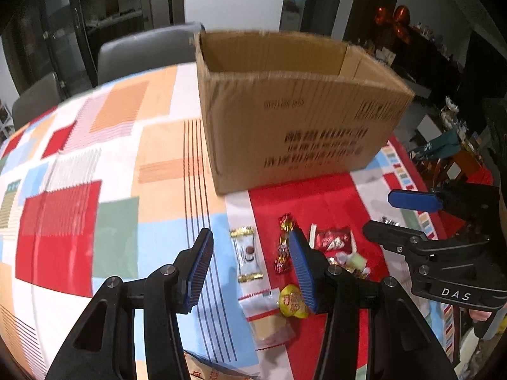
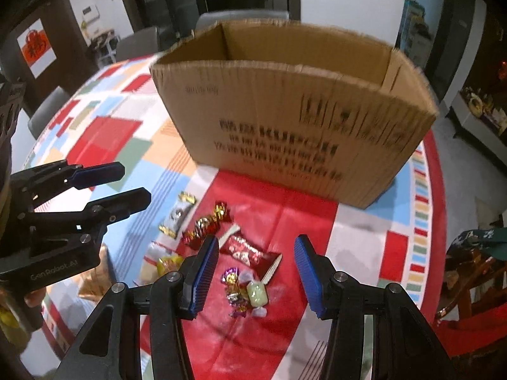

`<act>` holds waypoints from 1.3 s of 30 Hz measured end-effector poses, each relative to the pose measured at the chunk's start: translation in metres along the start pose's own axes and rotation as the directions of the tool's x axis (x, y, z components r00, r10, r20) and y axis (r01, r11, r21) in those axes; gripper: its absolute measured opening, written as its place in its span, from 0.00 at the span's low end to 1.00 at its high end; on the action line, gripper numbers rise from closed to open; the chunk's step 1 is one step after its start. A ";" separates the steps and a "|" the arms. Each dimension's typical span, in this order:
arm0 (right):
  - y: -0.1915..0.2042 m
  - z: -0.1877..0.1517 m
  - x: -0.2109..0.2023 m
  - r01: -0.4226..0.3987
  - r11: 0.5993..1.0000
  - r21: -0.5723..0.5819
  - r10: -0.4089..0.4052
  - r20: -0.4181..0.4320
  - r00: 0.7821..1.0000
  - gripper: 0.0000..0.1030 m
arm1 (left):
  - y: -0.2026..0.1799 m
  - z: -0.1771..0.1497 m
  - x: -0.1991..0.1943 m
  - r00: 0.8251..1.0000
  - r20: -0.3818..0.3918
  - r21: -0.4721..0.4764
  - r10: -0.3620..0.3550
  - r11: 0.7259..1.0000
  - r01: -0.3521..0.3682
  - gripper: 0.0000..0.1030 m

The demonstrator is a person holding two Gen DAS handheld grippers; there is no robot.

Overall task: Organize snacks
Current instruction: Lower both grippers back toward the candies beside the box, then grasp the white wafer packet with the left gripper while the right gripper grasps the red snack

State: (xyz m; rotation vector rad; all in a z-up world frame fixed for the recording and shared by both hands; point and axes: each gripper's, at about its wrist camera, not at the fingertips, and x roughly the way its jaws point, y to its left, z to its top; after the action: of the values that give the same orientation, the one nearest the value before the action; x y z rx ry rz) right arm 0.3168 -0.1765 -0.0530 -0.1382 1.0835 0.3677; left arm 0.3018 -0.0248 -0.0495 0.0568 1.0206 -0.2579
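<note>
An open cardboard box (image 1: 294, 110) stands on the patterned tablecloth (image 1: 95, 174); it also shows in the right wrist view (image 2: 285, 120). Several wrapped snacks lie in front of it: a clear packet with gold ends (image 1: 247, 253), a red-gold twisted candy (image 1: 285, 243), a red packet (image 1: 332, 237), a yellow candy (image 1: 291, 304). My left gripper (image 1: 250, 269) is open and empty just above these. My right gripper (image 2: 255, 272) is open and empty above a red packet (image 2: 247, 250), a green candy (image 2: 258, 293) and small foil candies (image 2: 234, 291).
Grey chairs (image 1: 145, 53) stand behind the table. The right gripper shows at the right of the left wrist view (image 1: 412, 215); the left gripper shows at the left of the right wrist view (image 2: 120, 183). A wooden chair (image 2: 475, 272) stands by the table's right edge.
</note>
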 end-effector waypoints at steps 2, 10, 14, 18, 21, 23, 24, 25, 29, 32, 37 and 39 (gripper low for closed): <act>0.001 -0.002 0.009 -0.011 1.000 -0.008 0.011 -0.033 0.999 0.49 | 0.003 -0.002 0.009 1.000 -0.030 -0.007 -0.005 1.000 0.005 0.47; -0.001 -0.003 0.040 -0.030 0.999 -0.024 0.026 -0.136 0.990 0.49 | 0.009 -0.004 0.040 0.990 -0.134 -0.040 -0.035 0.999 0.030 0.44; -0.004 -0.004 0.051 -0.030 0.999 -0.024 0.026 -0.164 0.986 0.49 | 0.011 -0.004 0.055 0.981 -0.183 -0.045 -0.063 0.997 0.056 0.41; -0.003 -0.004 0.060 -0.023 0.999 -0.040 0.015 -0.186 0.983 0.49 | 0.010 -0.002 0.064 0.977 -0.206 -0.050 -0.060 0.997 0.051 0.39; 0.000 -0.003 0.065 -0.019 0.998 -0.054 0.009 -0.192 0.981 0.49 | 0.009 -0.001 0.069 0.975 -0.214 -0.052 -0.058 0.998 0.048 0.39; 0.001 -0.002 0.068 -0.013 0.998 -0.065 0.001 -0.194 0.981 0.49 | 0.009 0.000 0.074 0.974 -0.221 -0.051 -0.052 0.998 0.041 0.39; 0.002 -0.001 0.068 -0.011 0.998 -0.069 -0.003 -0.195 0.981 0.49 | 0.009 0.000 0.076 0.973 -0.226 -0.053 -0.048 0.998 0.037 0.38; 0.003 0.001 0.070 -0.009 0.997 -0.074 -0.006 -0.195 0.981 0.49 | 0.008 0.000 0.079 0.972 -0.230 -0.054 -0.046 0.998 0.034 0.38; 0.006 0.006 0.077 -0.010 0.997 -0.080 -0.007 -0.201 0.980 0.49 | 0.008 0.001 0.087 0.968 -0.247 -0.063 -0.045 0.998 0.030 0.36; 0.009 0.009 0.082 -0.009 0.996 -0.084 -0.009 -0.205 0.979 0.49 | 0.009 0.001 0.089 0.967 -0.251 -0.062 -0.040 0.998 0.025 0.34; 0.016 0.015 0.094 -0.010 0.996 -0.089 -0.010 -0.217 0.976 0.40 | 0.010 0.003 0.090 0.968 -0.250 -0.065 -0.039 0.998 0.024 0.27; 0.018 0.015 0.097 -0.012 0.997 -0.080 -0.006 -0.222 0.975 0.35 | 0.010 0.004 0.091 0.968 -0.248 -0.061 -0.030 0.998 0.015 0.21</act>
State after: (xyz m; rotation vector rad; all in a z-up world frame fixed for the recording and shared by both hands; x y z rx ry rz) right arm 0.3634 -0.1340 -0.1302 -0.2546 1.2906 0.4060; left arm 0.3526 -0.0329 -0.1254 0.0242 1.2786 -0.2448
